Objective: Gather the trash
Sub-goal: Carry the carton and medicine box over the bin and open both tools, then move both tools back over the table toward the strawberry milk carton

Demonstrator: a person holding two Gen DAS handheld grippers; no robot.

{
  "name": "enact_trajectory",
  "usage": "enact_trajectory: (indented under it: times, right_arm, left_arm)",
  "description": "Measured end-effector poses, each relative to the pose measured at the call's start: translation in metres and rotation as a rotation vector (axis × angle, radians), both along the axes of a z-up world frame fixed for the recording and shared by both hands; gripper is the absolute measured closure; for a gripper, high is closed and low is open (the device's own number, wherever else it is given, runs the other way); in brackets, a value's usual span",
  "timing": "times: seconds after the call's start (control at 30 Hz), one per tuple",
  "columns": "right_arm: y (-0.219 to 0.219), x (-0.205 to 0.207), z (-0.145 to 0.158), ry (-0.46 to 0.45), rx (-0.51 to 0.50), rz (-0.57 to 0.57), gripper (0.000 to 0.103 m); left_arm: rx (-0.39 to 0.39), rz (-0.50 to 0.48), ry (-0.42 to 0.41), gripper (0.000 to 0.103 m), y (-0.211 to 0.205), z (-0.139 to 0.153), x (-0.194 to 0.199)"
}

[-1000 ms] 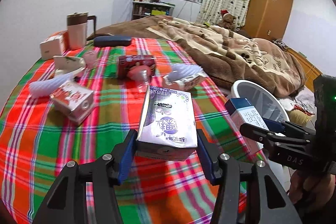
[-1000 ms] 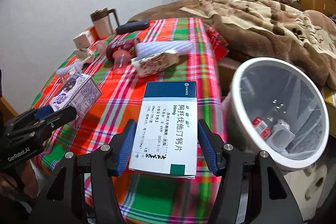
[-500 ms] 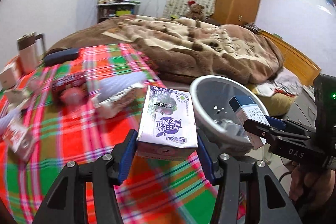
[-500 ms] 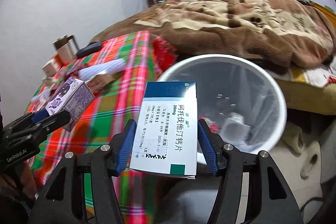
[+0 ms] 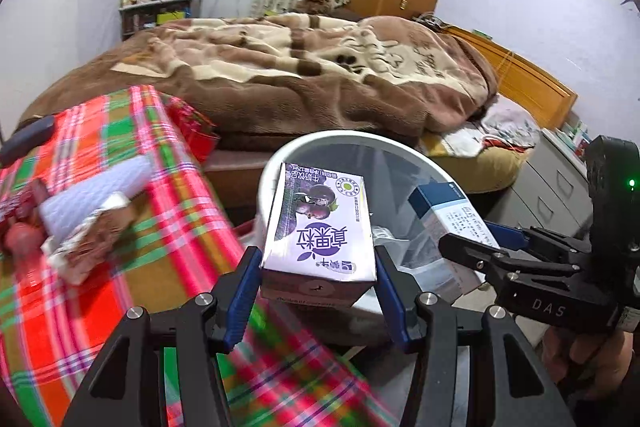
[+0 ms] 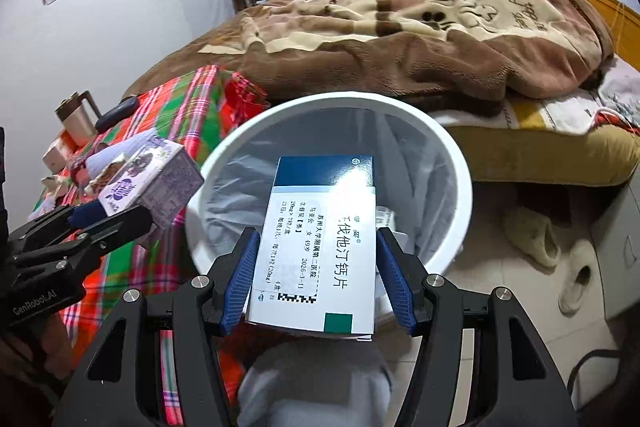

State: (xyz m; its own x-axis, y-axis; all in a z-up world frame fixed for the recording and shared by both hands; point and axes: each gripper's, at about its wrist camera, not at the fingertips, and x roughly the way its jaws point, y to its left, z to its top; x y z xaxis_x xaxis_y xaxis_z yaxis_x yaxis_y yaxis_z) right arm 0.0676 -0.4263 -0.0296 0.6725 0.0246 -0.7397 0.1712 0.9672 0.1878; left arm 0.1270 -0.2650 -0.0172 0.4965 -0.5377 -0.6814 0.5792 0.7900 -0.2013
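My left gripper is shut on a purple-and-white milk carton, held over the near left rim of the white trash bin. The same carton shows at the left of the right wrist view, just outside the bin's rim. My right gripper is shut on a white medicine box with a blue top, which hangs over the open bin. That box also appears over the bin in the left wrist view. The bin has a clear liner with a few small items at the bottom.
A table with a red-green plaid cloth sits left of the bin, holding wrappers, a dark case and a mug. A bed with a brown blanket lies behind. Slippers rest on the tiled floor at right.
Both grippers swung right from over the table to the bin, each keeping hold of its box. The bin now fills the middle of both views.
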Motion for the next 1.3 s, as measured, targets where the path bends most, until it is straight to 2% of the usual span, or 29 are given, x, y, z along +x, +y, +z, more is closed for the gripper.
enact_trajectory:
  times: [0.23,0.37,0.4,0.6,1.03,1.17,1.3]
  right_arm:
    - [-0.013,0.003,-0.007,0.034,0.008,-0.024,0.042]
    - [-0.015,0.003,-0.006,0.019,0.009,-0.03,0.04]
    - [-0.015,0.003,-0.005,0.015,0.01,-0.03,0.037]
    - [-0.015,0.0,0.001,-0.01,0.016,-0.034,0.037]
    - [0.008,-0.005,0.016,-0.082,0.029,0.036,0.037]
    - [0.02,-0.006,0.021,-0.11,0.064,0.075,0.037]
    - [0.036,-0.004,0.024,-0.124,0.064,0.128,0.033]
  left_arm:
    - [-0.005,-0.038,0.027,0.047,-0.018,-0.01,0.011]
    - [-0.023,-0.051,0.053,0.047,-0.019,-0.012,0.016]
    - [-0.027,-0.046,0.051,0.046,-0.019,-0.012,0.017]
    - [-0.039,-0.029,0.034,0.043,-0.012,-0.007,0.014]
    - [-0.032,0.098,-0.008,0.044,0.035,0.007,-0.006]
    - [-0.032,0.132,-0.018,0.044,0.054,0.009,-0.012]
    - [-0.029,0.169,-0.035,0.044,0.072,0.011,-0.021]
